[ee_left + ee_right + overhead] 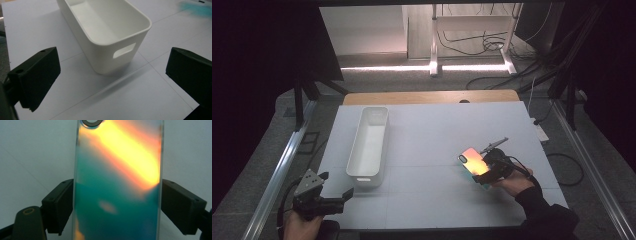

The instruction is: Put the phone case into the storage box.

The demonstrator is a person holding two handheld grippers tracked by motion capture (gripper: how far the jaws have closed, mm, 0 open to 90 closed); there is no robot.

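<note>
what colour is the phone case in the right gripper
Iridescent teal with an orange-yellow sheen, clearest in the right gripper view.

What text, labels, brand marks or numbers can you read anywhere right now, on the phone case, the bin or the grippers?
None can be read.
Phone case: iridescent orange and teal back, held across its sides by the right gripper, no print showing.
White bin: plain walls and handle slot, no label.
Left gripper: grey plate and black jaws, no marking legible.
Table: blank white surface with thin seam lines.
</note>
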